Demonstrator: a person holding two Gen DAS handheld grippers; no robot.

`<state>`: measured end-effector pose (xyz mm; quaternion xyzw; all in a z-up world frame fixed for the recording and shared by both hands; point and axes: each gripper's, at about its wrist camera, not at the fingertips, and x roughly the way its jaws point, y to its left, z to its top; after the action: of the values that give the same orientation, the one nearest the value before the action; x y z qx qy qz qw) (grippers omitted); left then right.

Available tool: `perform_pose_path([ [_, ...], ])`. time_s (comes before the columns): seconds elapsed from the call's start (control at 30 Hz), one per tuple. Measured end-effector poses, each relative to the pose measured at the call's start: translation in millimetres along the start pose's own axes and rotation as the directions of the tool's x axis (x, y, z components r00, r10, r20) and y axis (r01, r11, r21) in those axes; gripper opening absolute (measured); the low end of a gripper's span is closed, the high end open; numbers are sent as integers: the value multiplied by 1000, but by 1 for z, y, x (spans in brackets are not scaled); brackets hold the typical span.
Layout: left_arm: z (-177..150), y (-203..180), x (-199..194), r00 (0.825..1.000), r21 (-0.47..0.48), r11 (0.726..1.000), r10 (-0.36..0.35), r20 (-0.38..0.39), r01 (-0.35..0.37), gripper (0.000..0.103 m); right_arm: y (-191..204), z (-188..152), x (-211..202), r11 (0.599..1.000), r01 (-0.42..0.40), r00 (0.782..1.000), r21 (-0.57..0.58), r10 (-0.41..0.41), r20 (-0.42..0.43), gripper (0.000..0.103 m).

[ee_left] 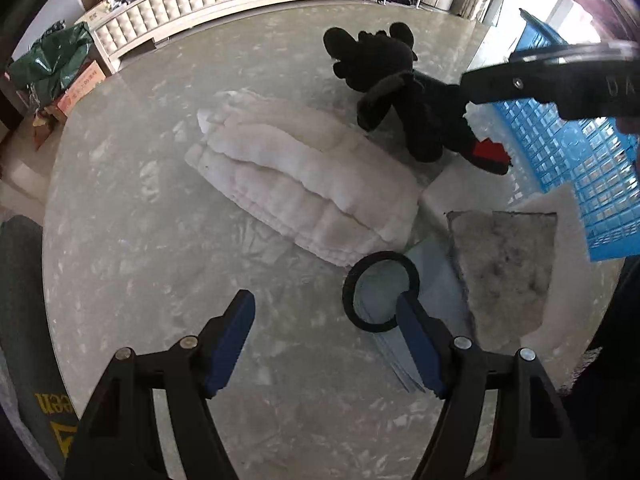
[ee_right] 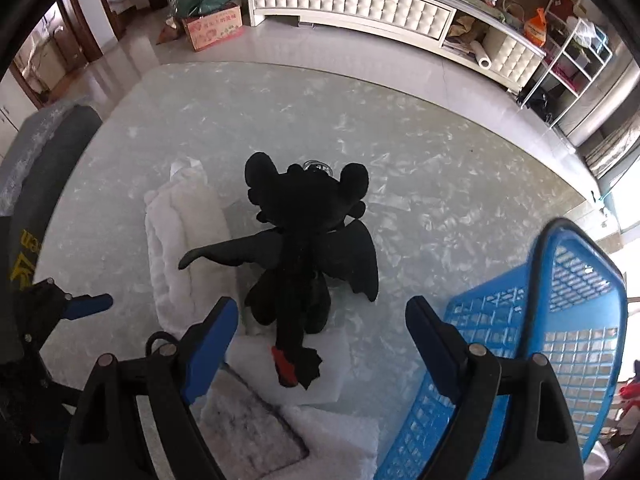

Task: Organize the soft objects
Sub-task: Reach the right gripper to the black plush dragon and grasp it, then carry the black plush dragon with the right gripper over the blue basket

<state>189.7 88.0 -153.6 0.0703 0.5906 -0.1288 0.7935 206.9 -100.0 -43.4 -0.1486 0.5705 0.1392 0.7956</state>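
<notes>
Black dragon plush (ee_right: 308,256) sits centre frame in right wrist view, tail toward cam, prob. next for the blue basket (ee_right: 560,320) at lower right. Right gripper (ee_right: 322,336) wide open, empty, straddling tail w/o touching. Left gripper (ee_left: 326,328) also open, empty; folded white blanket (ee_left: 296,184) mid-frame, black ring (ee_left: 380,292) by its right finger.

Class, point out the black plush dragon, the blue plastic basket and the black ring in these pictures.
black plush dragon (ee_right: 298,252): right wrist view, on its back between the wings.
blue plastic basket (ee_right: 576,344): right wrist view, on its lattice wall.
black ring (ee_left: 349,292): left wrist view, on the ring's left band.
</notes>
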Motion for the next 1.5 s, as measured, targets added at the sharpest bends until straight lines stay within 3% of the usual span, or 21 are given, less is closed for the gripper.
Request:
perform_pose_path([
  [0.07, 1, 0, 4, 1000, -1, 1000, 4, -4, -4, 71, 5, 3, 4, 1000, 3, 1000, -10, -3, -7, 86],
  [0.2, 3, 5, 15, 999, -34, 999, -23, -35, 22, 43, 12, 11, 22, 1000, -3, 1000, -6, 3, -26, 86],
  [0.43, 5, 16, 17, 998, -76, 996, -45, -33, 42, 14, 12, 18, 51, 999, -24, 995, 39, 27, -92, 86],
  [0.47, 6, 17, 17, 998, -79, 996, -54, -36, 51, 5, 13, 19, 54, 999, -20, 995, 38, 23, -96, 86],
  [0.63, 4, 35, 14, 997, -98, 993, -66, -38, 62, 4, 14, 27, 70, 999, -9, 991, 48, 15, -130, 86],
  [0.67, 4, 37, 11, 997, -101, 993, -66, -27, 63, 4, 13, 28, 75, 998, -18, 990, 54, 26, -138, 82],
  [0.7, 5, 40, 7, 997, -105, 992, -73, -13, 71, 4, 12, 29, 80, 998, -29, 989, 59, 37, -140, 70],
  [0.8, 4, 48, -15, 996, -104, 990, -88, 31, 90, 4, 9, 30, 90, 997, -32, 988, 76, 43, -150, 58],
  [1.0, 0, 53, -38, 996, -91, 995, -39, 82, 47, 4, 11, 26, 89, 998, -30, 993, 50, 36, -117, 47],
  [1.23, 9, 51, -47, 991, -105, 994, 25, 128, -11, 4, 18, 21, 60, 999, -52, 997, 7, 52, -52, 44],
  [1.5, 10, 38, -69, 980, -127, 992, 29, 197, -3, 4, 22, 8, 4, 997, -71, 997, -23, 72, 37, 43],
])
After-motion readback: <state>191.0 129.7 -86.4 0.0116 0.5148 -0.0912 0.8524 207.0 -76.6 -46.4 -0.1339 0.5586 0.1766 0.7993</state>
